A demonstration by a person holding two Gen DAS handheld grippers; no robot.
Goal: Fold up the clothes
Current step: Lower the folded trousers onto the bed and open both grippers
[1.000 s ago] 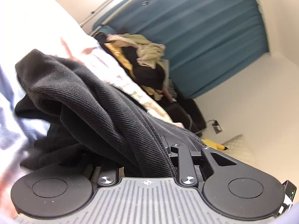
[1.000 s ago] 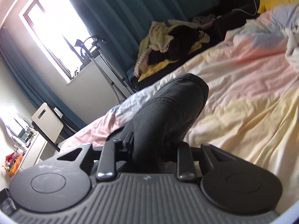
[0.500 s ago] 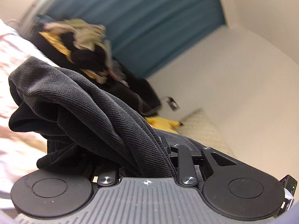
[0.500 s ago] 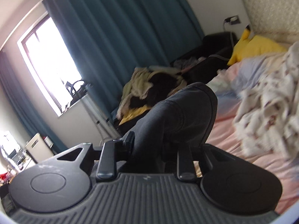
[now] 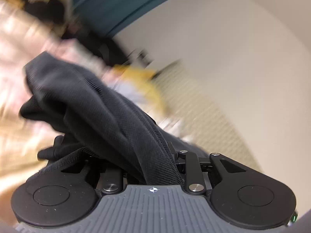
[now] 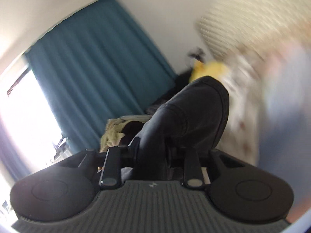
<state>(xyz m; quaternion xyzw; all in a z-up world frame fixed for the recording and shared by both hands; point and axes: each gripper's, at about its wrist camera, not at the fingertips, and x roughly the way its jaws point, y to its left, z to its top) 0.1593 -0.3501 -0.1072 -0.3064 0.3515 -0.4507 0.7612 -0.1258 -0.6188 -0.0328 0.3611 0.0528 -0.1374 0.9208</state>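
Step in hand, by judgement: the carry between folds, with the dark garment held off the bed by both tongs. The next move calls for setting the cloth down flat on the bed and keeping its two held edges level, so the fold lands square.

Left tongs (image 5: 155,167): nearest the lens, jaws narrowly parted and pinching a thick bunch of the black garment (image 5: 101,104). The ribbed cloth rises from the jaws toward 10 o'clock and droops over at its far end.

Right tongs (image 6: 155,155): jaws likewise drawn close, pinching a fold of the same garment (image 6: 190,112), which stands up toward 1 o'clock in a rounded hump.

Beyond, both views are smeared by blur. The bed's pale patterned cover (image 5: 17,89) lies at 9 o'clock in the left view. A yellow item (image 6: 210,69) sits at 1 o'clock in the right view, and the teal curtain (image 6: 97,68) at 11 o'clock, with a heap of other clothes (image 6: 114,132) below it.
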